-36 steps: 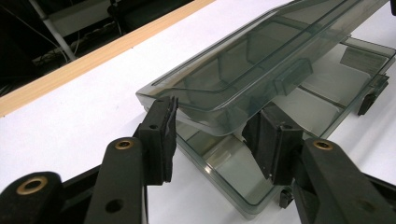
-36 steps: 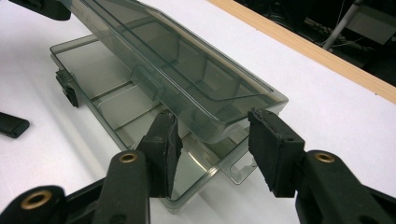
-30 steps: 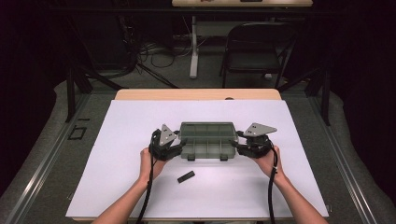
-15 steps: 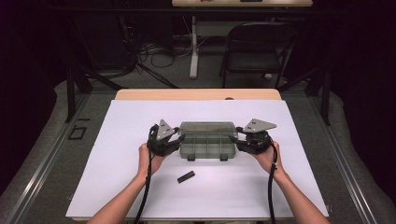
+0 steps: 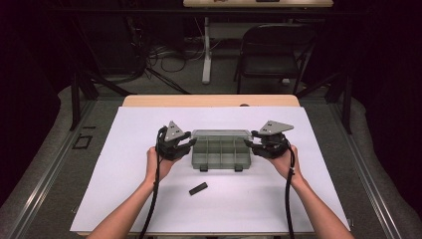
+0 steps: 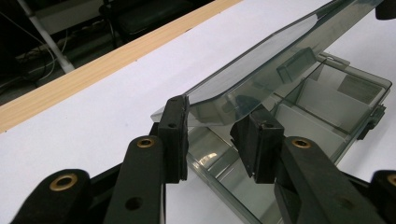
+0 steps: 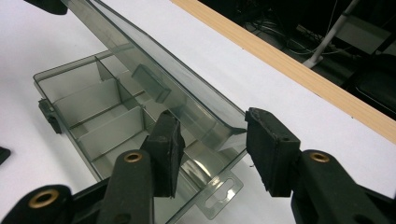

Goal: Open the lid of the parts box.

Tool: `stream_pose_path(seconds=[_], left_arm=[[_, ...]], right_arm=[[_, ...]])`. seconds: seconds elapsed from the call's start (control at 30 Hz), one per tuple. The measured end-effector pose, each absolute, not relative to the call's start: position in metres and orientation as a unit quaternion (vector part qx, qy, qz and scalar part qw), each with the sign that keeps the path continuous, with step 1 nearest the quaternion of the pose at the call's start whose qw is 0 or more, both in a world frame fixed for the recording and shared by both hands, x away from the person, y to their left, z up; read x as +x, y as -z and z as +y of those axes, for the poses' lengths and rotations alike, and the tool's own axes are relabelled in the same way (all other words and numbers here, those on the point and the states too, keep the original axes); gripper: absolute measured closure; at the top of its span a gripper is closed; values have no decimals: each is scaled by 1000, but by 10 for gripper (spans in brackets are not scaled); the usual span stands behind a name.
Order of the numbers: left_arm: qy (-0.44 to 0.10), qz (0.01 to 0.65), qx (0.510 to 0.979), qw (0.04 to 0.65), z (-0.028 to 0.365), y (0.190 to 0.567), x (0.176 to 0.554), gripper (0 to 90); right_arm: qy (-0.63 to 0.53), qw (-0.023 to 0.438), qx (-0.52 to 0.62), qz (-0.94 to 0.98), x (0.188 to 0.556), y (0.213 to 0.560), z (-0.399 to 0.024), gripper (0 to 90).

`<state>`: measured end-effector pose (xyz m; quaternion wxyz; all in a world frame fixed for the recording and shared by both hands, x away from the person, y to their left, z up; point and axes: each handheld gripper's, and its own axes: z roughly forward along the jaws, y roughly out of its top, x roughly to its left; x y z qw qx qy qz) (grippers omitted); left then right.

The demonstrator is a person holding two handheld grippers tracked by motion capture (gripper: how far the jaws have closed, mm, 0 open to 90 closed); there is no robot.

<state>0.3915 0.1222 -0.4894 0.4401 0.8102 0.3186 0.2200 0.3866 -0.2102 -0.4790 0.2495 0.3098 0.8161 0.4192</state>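
On the white bench, the left gripper sits at the left end of the box. Its fingers have just been closing and stand part open around the raised lid; one pad touches the lid's corner, the other looks just clear of it. The box lies mid-bench with its dividers showing, the lid tilted up. A small black piece lies near its front. At the box's right end, the right gripper has its fingers part open astride the lid's other corner, not pressing it.
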Motion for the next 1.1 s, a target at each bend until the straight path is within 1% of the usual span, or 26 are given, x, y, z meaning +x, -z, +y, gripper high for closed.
stream_pose_path(seconds=[0.6, 1.1], left_arm=[[-198, 333, 804, 450, 127, 479, 410, 730], [-191, 340, 805, 447, 128, 472, 424, 765]], right_arm=[[-409, 247, 324, 816, 404, 468, -211, 653], [-407, 233, 352, 810, 420, 464, -211, 703]])
